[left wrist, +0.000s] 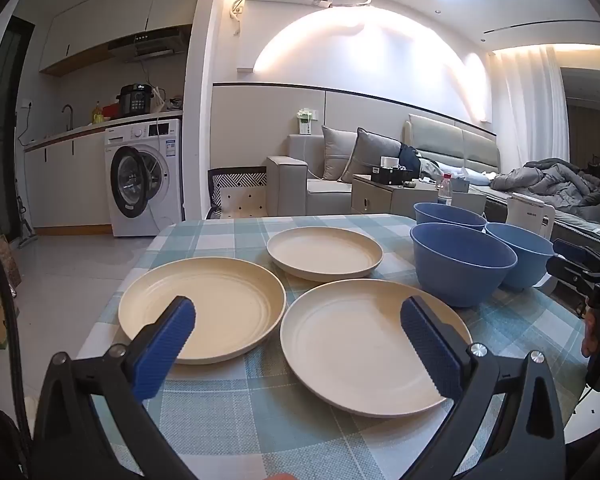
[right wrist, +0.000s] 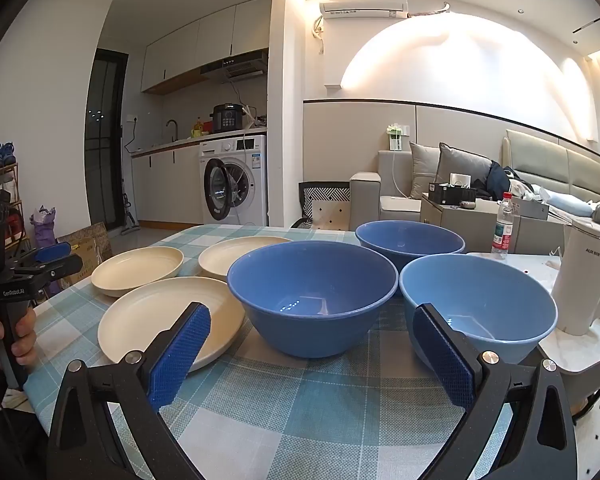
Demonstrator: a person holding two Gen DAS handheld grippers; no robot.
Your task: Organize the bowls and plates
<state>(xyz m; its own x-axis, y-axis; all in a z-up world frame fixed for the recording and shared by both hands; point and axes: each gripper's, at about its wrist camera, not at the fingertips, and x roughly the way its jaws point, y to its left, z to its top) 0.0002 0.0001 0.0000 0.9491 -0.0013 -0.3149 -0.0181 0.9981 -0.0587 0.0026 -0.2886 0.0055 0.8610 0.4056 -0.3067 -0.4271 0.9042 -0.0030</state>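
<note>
Three cream plates lie apart on the checked tablecloth: a left plate (left wrist: 220,304), a far plate (left wrist: 324,252) and a near right plate (left wrist: 352,344). Three blue bowls stand upright to their right: a near bowl (right wrist: 312,296), a far bowl (right wrist: 410,240) and a right bowl (right wrist: 480,304). My left gripper (left wrist: 298,320) is open and empty, hovering over the near edges of the plates. My right gripper (right wrist: 312,336) is open and empty, in front of the near bowl and the right bowl.
A white kettle (right wrist: 584,276) stands on a white surface at the table's right. A water bottle (right wrist: 503,224) stands behind the bowls. The table (left wrist: 260,420) ends at the left, with floor beyond. A sofa and a washing machine are farther back.
</note>
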